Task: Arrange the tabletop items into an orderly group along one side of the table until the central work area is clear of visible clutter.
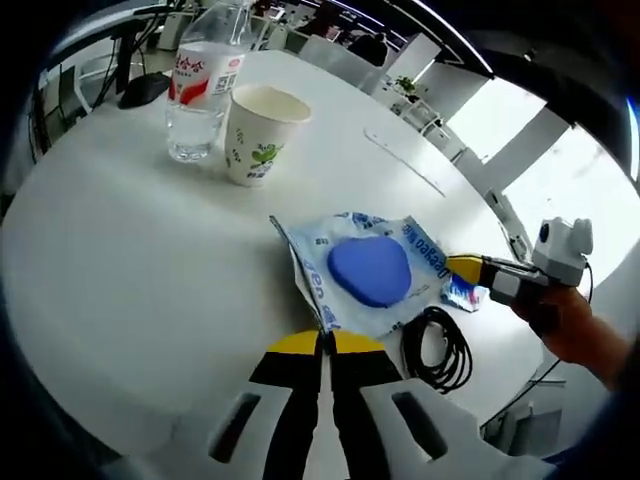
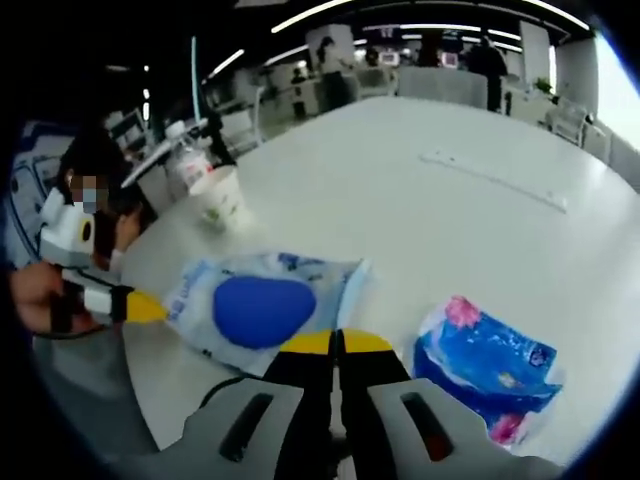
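A clear-blue wipes packet (image 1: 365, 275) with a blue oval lid lies flat on the round white table (image 1: 130, 270). My left gripper (image 1: 324, 345) is shut on the packet's near corner. The right gripper (image 1: 468, 268) comes in from the right, its yellow tips at the packet's far edge. In the right gripper view the same packet (image 2: 255, 305) lies ahead, my right gripper (image 2: 335, 342) is shut at its near edge, and the left gripper (image 2: 140, 306) meets its left edge. A blue tissue pack (image 2: 482, 372) lies to the right, also showing as the tissue pack (image 1: 465, 294) beside the right gripper's tips.
A water bottle (image 1: 205, 85) and a paper cup (image 1: 258, 135) stand together at the far side. A black cable coil (image 1: 438, 345) lies near the table's edge. A thin clear strip (image 1: 405, 160) rests farther out. Chairs and desks ring the table.
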`<state>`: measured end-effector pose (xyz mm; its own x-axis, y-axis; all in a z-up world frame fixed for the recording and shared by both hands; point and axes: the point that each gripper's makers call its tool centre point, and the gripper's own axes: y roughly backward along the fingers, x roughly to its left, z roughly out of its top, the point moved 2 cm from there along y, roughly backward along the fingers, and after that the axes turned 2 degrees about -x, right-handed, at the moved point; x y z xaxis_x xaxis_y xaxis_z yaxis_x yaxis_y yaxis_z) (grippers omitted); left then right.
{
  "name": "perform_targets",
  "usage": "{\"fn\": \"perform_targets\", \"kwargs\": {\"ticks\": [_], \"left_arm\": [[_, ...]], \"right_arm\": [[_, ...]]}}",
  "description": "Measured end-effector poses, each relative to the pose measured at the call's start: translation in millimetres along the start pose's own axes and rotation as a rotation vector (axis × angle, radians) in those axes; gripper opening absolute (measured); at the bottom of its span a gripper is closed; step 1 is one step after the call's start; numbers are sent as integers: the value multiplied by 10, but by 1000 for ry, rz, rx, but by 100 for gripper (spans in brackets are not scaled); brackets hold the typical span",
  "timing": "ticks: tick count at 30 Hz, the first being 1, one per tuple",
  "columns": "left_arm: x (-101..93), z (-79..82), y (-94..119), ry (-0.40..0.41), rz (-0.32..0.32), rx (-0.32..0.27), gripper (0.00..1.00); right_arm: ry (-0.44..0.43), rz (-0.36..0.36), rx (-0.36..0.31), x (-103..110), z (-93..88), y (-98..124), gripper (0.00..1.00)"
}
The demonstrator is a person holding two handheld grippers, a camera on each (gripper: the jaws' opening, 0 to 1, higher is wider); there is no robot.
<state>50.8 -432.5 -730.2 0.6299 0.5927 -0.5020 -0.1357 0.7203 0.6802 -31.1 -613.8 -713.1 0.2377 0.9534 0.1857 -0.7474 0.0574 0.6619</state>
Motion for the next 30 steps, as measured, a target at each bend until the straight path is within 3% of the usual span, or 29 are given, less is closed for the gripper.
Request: {"fn": "perform_targets", "kwargs": {"ticks": [6,14,21,30], "left_arm": [[-55,150,-57,-22,-21,2,0],[-18,464,-181,-37,-34,-18,0],[40,695,-266,-20,-17,-38,0],[117,751,-306,-2,1,-45,0]], "right_arm": [[-92,1,-15,-87,23,73,0],[-124,1,-3,-54,-60,150,0],[-154,10,10,42,-146,81,0],[-180,5,16,56,-183,-13,0]]}}
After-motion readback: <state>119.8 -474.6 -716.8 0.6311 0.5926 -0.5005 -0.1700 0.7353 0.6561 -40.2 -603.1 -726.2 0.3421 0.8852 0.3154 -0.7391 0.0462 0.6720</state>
